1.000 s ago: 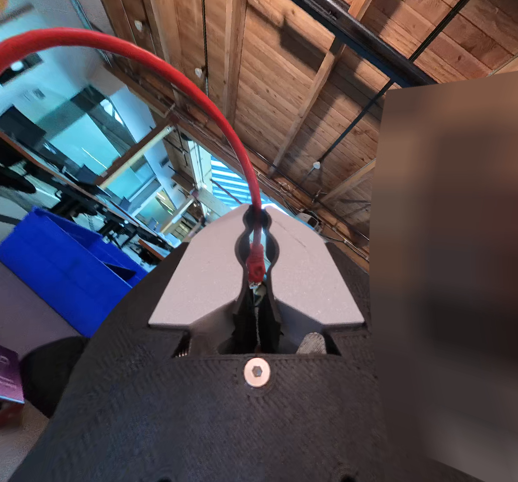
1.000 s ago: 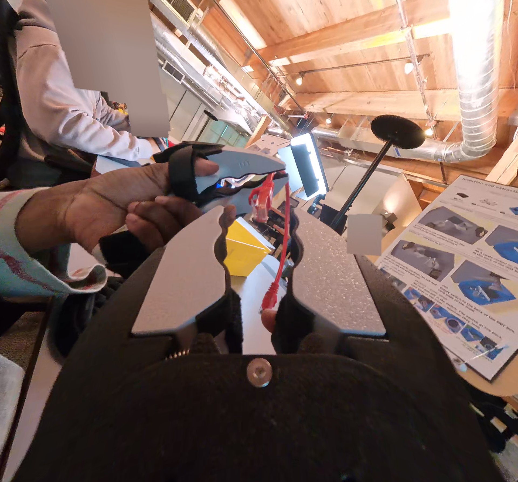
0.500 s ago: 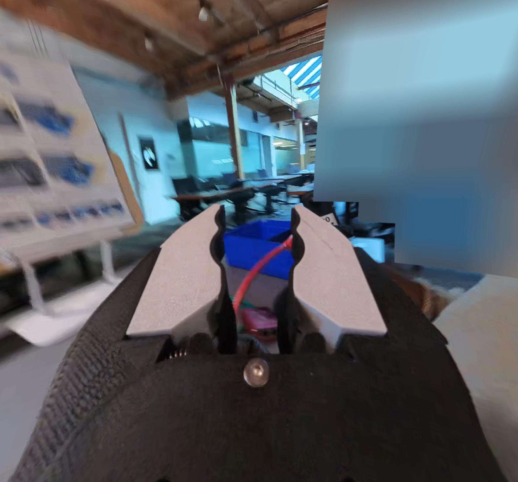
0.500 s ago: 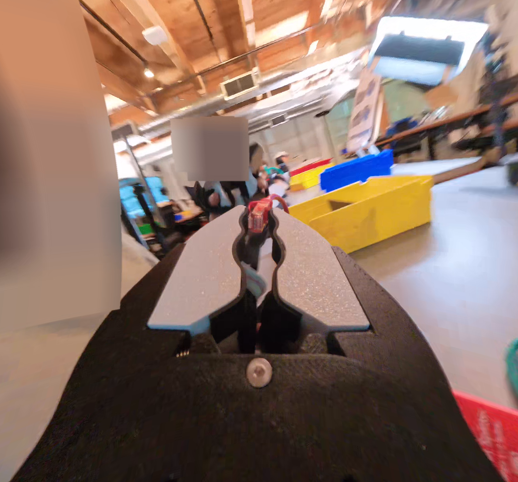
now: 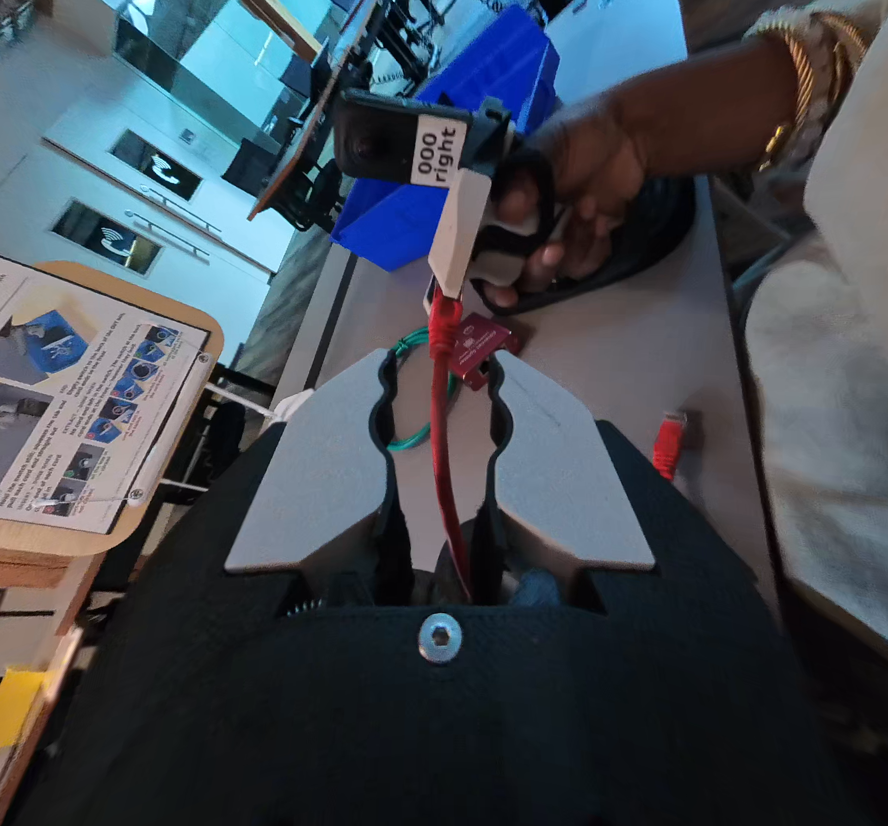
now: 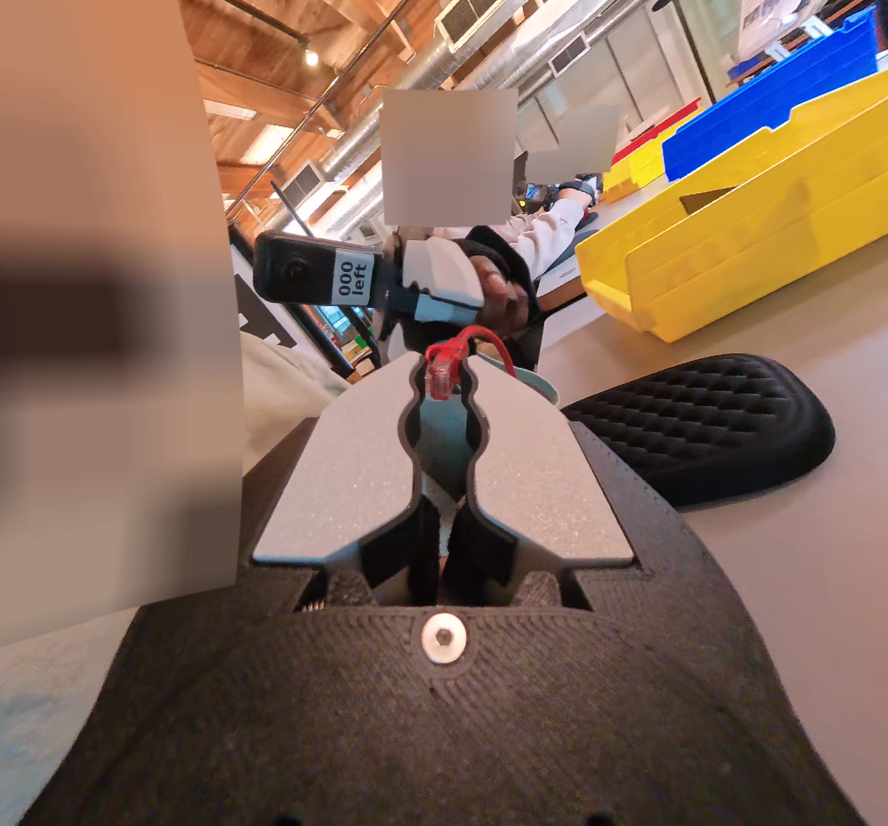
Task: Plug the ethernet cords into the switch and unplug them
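The right gripper (image 6: pixel 444 370) pinches the plug of the red cord (image 5: pixel 439 428) above the red switch (image 5: pixel 475 350) on the table (image 5: pixel 624 370). The left gripper (image 5: pixel 439 361) stands open around the cord. No plug appears inserted yet; the green cord (image 5: pixel 413 437) lies loose.

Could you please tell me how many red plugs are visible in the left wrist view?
2: one red plug pinched in the right tongs, another plug lying on the table; others may be hidden.

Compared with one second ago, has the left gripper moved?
Yes. The left gripper has swung down: it faced the wooden ceiling then, and now faces the table, with the blue bin ahead. Its jaws now stand open around the red cord.
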`<state>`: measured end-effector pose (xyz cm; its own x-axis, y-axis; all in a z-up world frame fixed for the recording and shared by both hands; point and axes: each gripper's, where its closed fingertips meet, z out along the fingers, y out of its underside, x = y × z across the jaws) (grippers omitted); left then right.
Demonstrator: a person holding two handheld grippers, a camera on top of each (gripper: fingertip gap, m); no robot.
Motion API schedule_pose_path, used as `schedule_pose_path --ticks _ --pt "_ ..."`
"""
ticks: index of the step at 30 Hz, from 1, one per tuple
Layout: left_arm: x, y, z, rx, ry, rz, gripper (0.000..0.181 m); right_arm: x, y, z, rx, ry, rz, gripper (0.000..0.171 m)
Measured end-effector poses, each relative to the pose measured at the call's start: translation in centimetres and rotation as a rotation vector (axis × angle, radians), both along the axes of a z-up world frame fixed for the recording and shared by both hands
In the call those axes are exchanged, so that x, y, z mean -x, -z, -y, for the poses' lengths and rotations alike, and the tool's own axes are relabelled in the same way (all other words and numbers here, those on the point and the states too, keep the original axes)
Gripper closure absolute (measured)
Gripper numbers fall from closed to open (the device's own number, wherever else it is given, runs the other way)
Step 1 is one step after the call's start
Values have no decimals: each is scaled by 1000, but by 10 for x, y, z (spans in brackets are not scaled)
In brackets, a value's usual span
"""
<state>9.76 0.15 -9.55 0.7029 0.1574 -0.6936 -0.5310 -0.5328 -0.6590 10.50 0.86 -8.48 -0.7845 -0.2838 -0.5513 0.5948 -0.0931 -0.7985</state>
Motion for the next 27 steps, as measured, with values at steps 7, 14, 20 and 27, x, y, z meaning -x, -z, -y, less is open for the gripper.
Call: schedule_pose_path --ticks 7,14,20,27 --pt "-3 3 -5 -30 52 32 171 -4 3 1 -20 -29 -17 155" --pt "-8 3 -2 -159 116 342 172 5 7 -3 -202 391 -920 129" --pt "-12 13 -7 -121 143 369 172 -8 3 -1 -175 374 -1029 153" --pt "-12 18 -7 -108 152 399 172 -11 14 0 -193 317 -1029 147"
